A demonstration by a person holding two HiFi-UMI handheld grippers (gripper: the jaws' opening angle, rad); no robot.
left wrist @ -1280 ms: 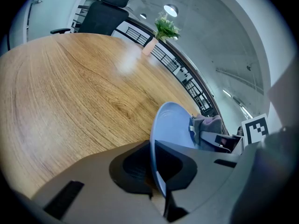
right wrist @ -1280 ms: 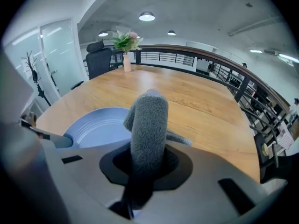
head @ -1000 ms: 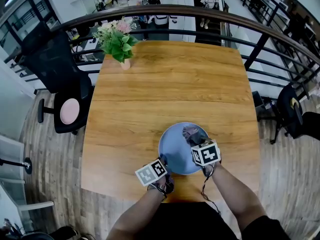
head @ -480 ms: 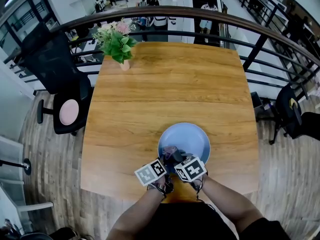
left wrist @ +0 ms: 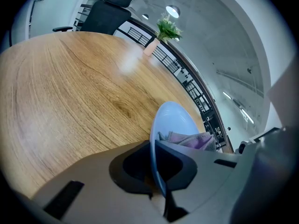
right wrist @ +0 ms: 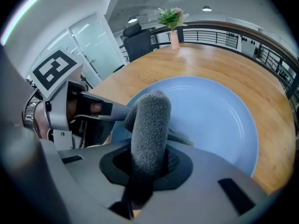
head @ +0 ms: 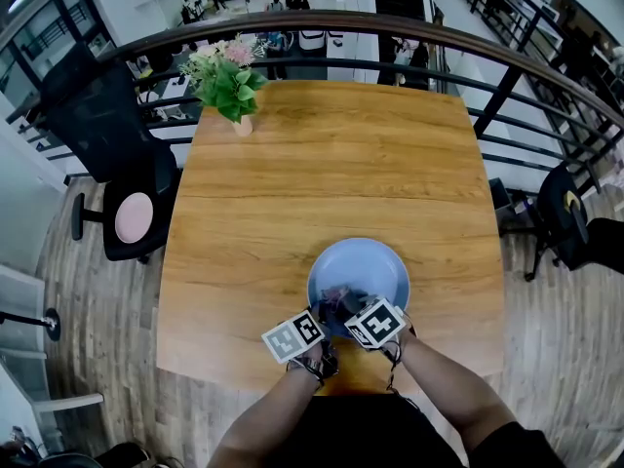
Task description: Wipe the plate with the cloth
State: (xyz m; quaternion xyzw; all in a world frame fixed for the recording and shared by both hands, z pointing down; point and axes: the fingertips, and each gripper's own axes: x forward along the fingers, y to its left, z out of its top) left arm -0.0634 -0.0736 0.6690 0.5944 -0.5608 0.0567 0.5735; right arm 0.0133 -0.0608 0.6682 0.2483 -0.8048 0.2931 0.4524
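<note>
From overhead, the marker cubes hid the tips of both claws. Only a dark scrap of the cloth peeped out between them, and the plate lost its lower-left rim under them too.

Closer in, the left claw was pinching that rim. From there the plate was seen edge-on, its near part cut off by the claw's grey body. The right claw was clamped on the cloth, whose lower end vanished down between the jaws.

The cloth looked grey and fuzzy, bunched into a thick roll. Its long axis ran up out of the right claw toward the top of the frame, over the plate's left side, with a fold lying on the plate. Beside the left claw its folds showed pinkish.

The plate was pale blue and round. It sat at the lower middle of the bench, close to the near edge.
</note>
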